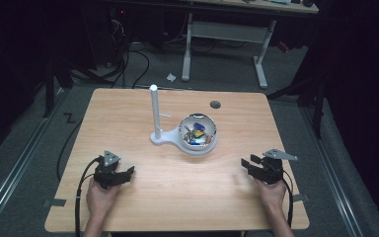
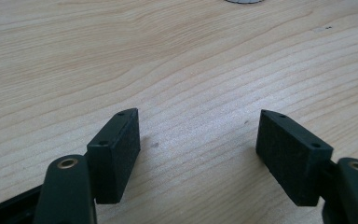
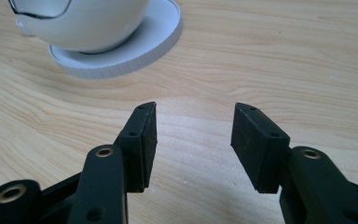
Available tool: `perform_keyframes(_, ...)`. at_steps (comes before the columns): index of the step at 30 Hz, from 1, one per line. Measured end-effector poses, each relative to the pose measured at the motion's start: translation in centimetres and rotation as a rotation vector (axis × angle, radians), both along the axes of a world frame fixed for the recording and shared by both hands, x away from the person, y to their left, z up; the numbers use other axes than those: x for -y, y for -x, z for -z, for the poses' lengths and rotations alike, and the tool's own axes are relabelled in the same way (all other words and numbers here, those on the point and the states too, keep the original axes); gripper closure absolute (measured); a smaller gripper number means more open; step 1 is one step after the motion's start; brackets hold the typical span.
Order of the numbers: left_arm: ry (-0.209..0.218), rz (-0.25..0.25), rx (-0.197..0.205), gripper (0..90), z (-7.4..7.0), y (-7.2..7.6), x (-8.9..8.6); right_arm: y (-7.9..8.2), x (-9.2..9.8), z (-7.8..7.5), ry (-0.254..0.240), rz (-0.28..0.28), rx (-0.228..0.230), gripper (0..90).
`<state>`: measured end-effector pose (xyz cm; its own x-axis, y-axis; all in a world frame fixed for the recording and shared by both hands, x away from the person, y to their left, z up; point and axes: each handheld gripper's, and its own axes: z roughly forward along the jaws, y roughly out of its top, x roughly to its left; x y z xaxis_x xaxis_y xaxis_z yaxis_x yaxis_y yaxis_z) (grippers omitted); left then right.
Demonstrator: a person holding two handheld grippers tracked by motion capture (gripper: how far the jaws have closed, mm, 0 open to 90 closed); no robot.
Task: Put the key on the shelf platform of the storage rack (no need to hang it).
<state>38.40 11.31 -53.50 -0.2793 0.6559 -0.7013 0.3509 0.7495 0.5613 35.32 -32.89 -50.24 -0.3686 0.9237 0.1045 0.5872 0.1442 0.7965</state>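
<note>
Two hand-held grippers rest low over a pale wood-grain table [image 1: 128, 113], each with its black jaws spread wide and nothing between them. The left gripper [image 1: 127, 174] sits on the near-left side of the white bowl [image 1: 198, 132], well apart from it; the right gripper [image 1: 247, 165] sits on the bowl's near-right side, also well apart. In the left gripper view, the left gripper [image 2: 198, 140] shows flat rectangular pads with a matte, finely grained face above bare wood. In the right gripper view, the right gripper [image 3: 193, 135] points towards the bowl [image 3: 81, 21], whose smooth rounded shell stands on a white round base [image 3: 135, 53] with a finely ribbed edge; the bowl's top is cut off there. A white upright post [image 1: 154, 111] rises just beside the bowl, on its left, joined to the same base. Small coloured pieces [image 1: 197, 133] lie inside the bowl, too small to identify. Behind the table the room is dark.
</note>
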Motion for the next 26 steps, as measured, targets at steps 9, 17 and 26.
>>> perform_keyframes(9, -0.001, 0.001, 0.001, 30.7, 0.0, 0.0, 0.0, -0.8, -2.0, 1.7, 0.111, -0.036, -0.029, 49.7)
perform_keyframes(17, -0.002, 0.001, 0.001, 30.6, 0.0, 0.0, 0.0, -1.0, -2.4, 2.8, 0.153, -0.027, -0.053, 47.9)
perform_keyframes(26, -0.003, 0.002, 0.002, 30.6, 0.0, 0.0, 0.0, -1.0, -2.5, 2.8, 0.155, -0.024, -0.052, 47.6)
